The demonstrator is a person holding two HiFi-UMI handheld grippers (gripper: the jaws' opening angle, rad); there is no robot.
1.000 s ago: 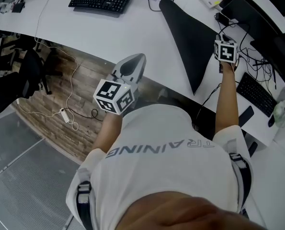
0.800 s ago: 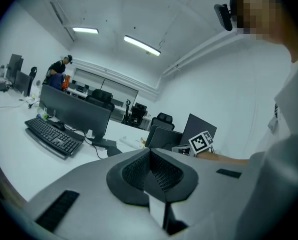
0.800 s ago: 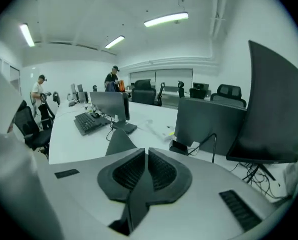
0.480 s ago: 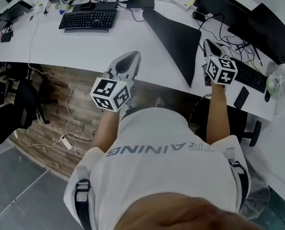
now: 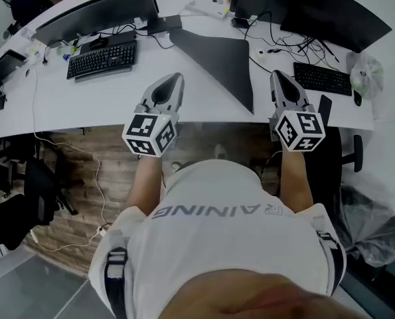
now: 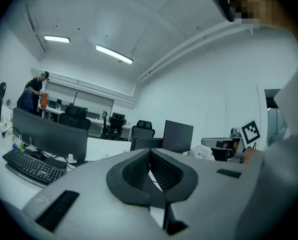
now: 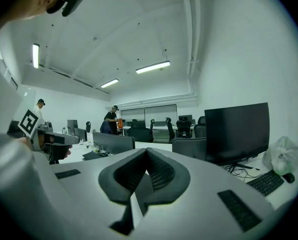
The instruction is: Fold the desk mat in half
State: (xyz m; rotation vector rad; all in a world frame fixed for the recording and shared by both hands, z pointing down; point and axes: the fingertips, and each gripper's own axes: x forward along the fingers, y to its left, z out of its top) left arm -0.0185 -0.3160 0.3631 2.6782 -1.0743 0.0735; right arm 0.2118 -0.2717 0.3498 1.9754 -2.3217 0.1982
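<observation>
The black desk mat point(image 5: 218, 57) lies on the white desk point(image 5: 104, 98), its shape narrowing to a point at the desk's near edge. Both grippers are held up in front of the person's chest, short of the desk edge and clear of the mat. My left gripper point(image 5: 174, 78) points at the desk left of the mat. My right gripper point(image 5: 277, 76) points right of the mat's tip. In the left gripper view the left gripper point(image 6: 150, 152) is shut with nothing between its pads. In the right gripper view the right gripper point(image 7: 146, 151) is shut and empty too.
Two keyboards point(image 5: 103, 60) point(image 5: 321, 78), monitors point(image 5: 94, 12) point(image 5: 333, 12), cables and a power strip point(image 5: 210, 6) crowd the desk. A clear plastic bag point(image 5: 368, 66) sits at its right end. A black chair point(image 5: 24, 201) stands at the left. Other people point(image 7: 111, 119) stand far off.
My right gripper has come back from beside the mat on the desk to a spot in front of the chest, level with the left one. The head view has swung round.
</observation>
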